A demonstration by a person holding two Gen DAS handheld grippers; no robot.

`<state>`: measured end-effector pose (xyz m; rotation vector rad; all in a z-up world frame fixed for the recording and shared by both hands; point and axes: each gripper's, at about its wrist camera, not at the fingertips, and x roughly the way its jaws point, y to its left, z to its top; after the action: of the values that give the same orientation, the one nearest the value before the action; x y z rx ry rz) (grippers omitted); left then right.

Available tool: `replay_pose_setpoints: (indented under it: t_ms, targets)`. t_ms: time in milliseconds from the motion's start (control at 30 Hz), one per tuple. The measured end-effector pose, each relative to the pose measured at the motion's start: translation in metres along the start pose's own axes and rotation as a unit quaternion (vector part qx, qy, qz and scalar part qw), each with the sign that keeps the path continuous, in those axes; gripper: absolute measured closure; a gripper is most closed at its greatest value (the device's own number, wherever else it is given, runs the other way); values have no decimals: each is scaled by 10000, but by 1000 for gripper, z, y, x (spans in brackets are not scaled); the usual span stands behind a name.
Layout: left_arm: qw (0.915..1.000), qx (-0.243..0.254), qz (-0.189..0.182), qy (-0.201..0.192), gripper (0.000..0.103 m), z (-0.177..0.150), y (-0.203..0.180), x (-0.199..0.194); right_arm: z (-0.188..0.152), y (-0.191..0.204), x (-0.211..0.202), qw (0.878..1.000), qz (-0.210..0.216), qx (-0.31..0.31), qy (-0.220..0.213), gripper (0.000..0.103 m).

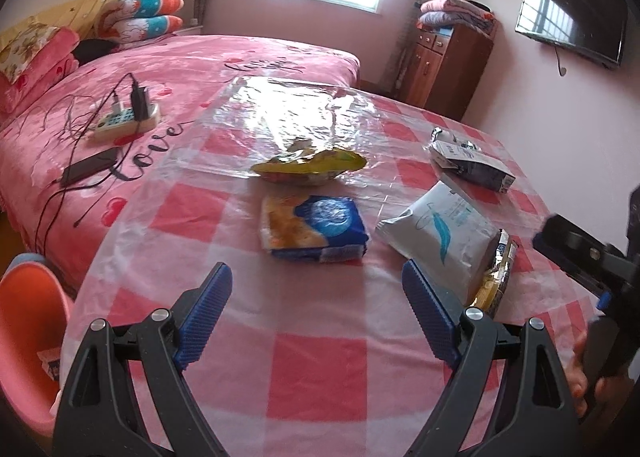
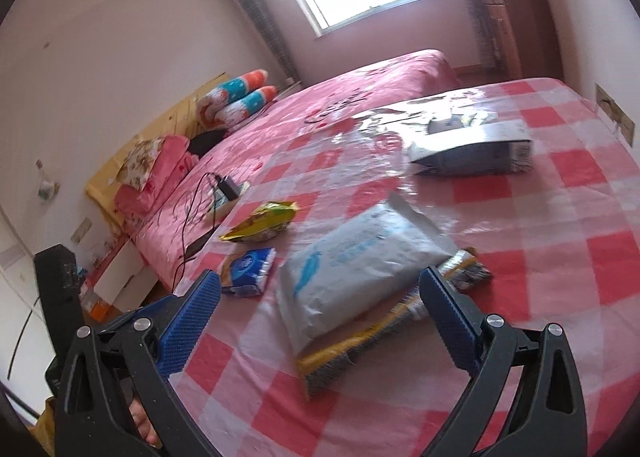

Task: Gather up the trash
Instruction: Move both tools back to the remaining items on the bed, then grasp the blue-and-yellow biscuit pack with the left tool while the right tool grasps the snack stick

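Fingers of left gripper (image 1: 316,289) and right gripper (image 2: 320,297) spread apart above crinkly foil wrappers (image 1: 310,165).

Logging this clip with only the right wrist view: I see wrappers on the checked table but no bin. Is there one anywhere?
Observer: Yes. The left wrist view shows an orange tub off the left edge of the table, lower than the tabletop, with what looks like a small packet inside.
Operator: Is the other hand carrying anything?
Observer: No. The left gripper is open and empty above the cloth, just short of the blue packet.
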<state>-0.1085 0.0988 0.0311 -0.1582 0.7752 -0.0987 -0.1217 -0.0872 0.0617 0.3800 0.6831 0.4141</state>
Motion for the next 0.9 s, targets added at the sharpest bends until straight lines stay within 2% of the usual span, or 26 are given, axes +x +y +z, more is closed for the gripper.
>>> replay_pose_setpoints:
  t_ms: [200,367,433,467,500,567,800,900]
  targets:
    - [9999,121,103,53,16,8,-6,19,-11,-24,-5,9990,50,421,157,5]
    - [9997,104,187,144,16,10,-5,31,-11,-28,-4,9985,134,470,263,6]
    - [9996,95,202,168,16,13,-5,35,-12,-27,-1,9981,166,476,343,11]
    - [9995,95,209,196,16,14,-5,36,-12,-28,0,9979,188,490,380,20]
    - [9994,97,219,269,16,15,-6,39,-12,-28,2,9975,198,509,448,23]
    - [9987,103,252,442,16,17,-6,47,-13,-31,4,9967,227,569,535,27]
    - [9982,69,228,546,16,22,-8,58,-12,-39,13,9940,223,773,744,42]
    - [9979,39,196,618,16,24,-7,63,-12,-40,13,9935,155,845,753,44]
